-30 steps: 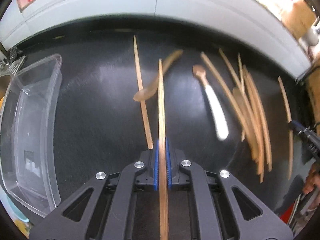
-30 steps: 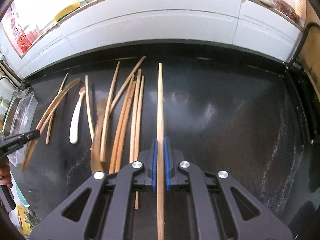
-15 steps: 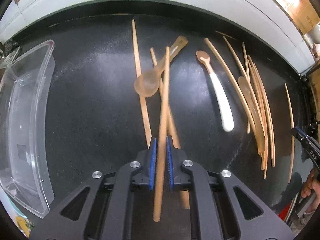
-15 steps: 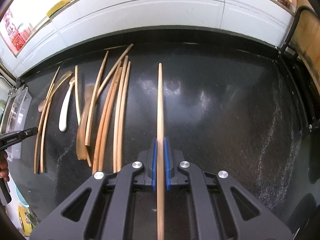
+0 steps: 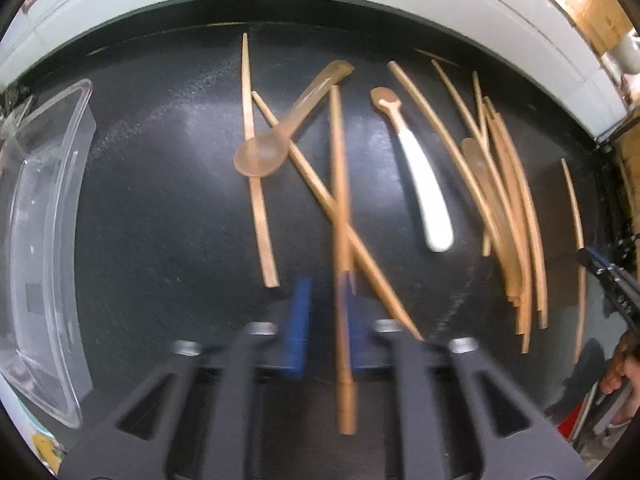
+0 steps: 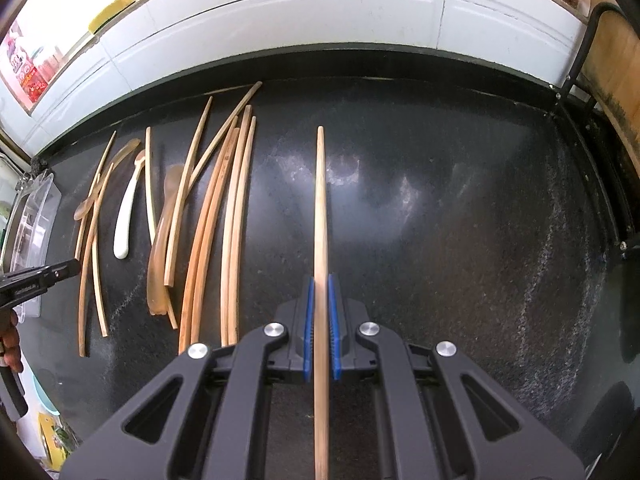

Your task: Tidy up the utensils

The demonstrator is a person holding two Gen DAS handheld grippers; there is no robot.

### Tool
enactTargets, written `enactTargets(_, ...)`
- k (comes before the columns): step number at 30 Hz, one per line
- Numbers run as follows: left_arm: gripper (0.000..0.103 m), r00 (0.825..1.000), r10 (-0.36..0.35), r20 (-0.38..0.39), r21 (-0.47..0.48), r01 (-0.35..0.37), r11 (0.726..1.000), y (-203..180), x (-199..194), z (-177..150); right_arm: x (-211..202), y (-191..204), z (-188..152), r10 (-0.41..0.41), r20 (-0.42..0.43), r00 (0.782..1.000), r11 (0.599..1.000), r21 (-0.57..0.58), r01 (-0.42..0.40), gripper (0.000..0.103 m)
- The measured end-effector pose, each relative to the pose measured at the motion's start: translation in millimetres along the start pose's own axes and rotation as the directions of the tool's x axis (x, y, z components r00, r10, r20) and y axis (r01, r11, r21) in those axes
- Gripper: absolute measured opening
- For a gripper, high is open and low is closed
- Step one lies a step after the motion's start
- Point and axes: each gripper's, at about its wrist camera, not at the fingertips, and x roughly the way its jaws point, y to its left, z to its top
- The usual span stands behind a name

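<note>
Left gripper (image 5: 326, 320) jaws were opening to drop a long wooden chopstick (image 5: 342, 240) between them onto the black surface (image 5: 160, 200), while right gripper (image 6: 319, 328) jaws stayed clamped on another pale chopstick (image 6: 320, 208), probably waiting to sort it.

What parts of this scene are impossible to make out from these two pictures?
- Left wrist view: the left claw is motion-blurred as its jaws open, so whether the chopstick between them touches a pad is unclear.
- Right wrist view: the held chopstick's near end runs off the bottom edge.
- Both views: the clear plastic bin is cut by the left edge.
- Right wrist view: the far-left spoon is too small to read.
</note>
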Motion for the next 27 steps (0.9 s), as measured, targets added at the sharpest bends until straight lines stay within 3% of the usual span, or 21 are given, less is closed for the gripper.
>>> enactTargets(1, 0.096, 1.000, 0.014, 0.009, -0.006, -0.014, 1.000, -3, -3, -2, -1, -1, 0, 0.000, 0.002, 1.000, 1.000, 0.001, 0.000, 0.008)
enactTargets(3, 0.095, 0.997, 0.039, 0.069, 0.030, -0.041, 0.999, -11, -10, -7, -2, -3, 1, -0.001, 0.005, 1.000, 1.000, 0.007, 0.001, 0.008)
enactTargets(5, 0.086, 0.996, 0.074, 0.053, 0.074, -0.078, 0.994, -19, -5, -7, -3, -5, 2, 0.002, 0.006, 1.000, 1.000, 0.013, -0.002, 0.008)
enactTargets(7, 0.062, 0.997, 0.069, 0.043, 0.062, -0.072, 0.995, -18, -3, -7, -4, -6, 2, 0.005, 0.008, 1.000, 1.000, 0.012, -0.005, 0.008)
enactTargets(9, 0.049, 0.997, 0.070, 0.024, 0.040, -0.071, 0.997, -13, 0, -6, -5, -6, 2, 0.005, 0.011, 1.000, 1.000, 0.009, -0.005, 0.008)
enactTargets(14, 0.047, 0.999, 0.049, -0.018, 0.034, -0.048, 0.998, -10, 8, -16, -4, -8, 2, 0.003, 0.010, 1.000, 1.000, 0.015, -0.003, 0.008)
enactTargets(17, 0.047, 0.997, 0.077, -0.005, 0.062, -0.076, 0.995, -18, 15, -18, -1, -9, 1, 0.002, 0.004, 1.000, 1.000, 0.020, -0.002, 0.008)
enactTargets(18, 0.043, 0.996, 0.091, 0.007, 0.083, -0.092, 0.992, -22, 17, -17, -1, -9, 1, 0.003, 0.003, 1.000, 1.000, 0.022, -0.003, 0.008)
enactTargets(20, 0.022, 0.989, 0.139, 0.048, 0.127, -0.145, 0.981, -30, 19, -18, 0, -10, 0, 0.003, 0.003, 1.000, 1.000, 0.023, -0.003, 0.008)
enactTargets(21, 0.006, 0.987, 0.148, 0.067, 0.146, -0.157, 0.977, -32, 20, -17, 0, -10, 1, 0.004, 0.003, 1.000, 1.000, 0.024, -0.004, 0.008)
enactTargets(27, 0.006, 0.989, 0.112, 0.094, 0.089, -0.120, 0.989, -26, 13, -4, -4, -11, -1, 0.015, 0.006, 1.000, 1.000, 0.026, -0.015, 0.008)
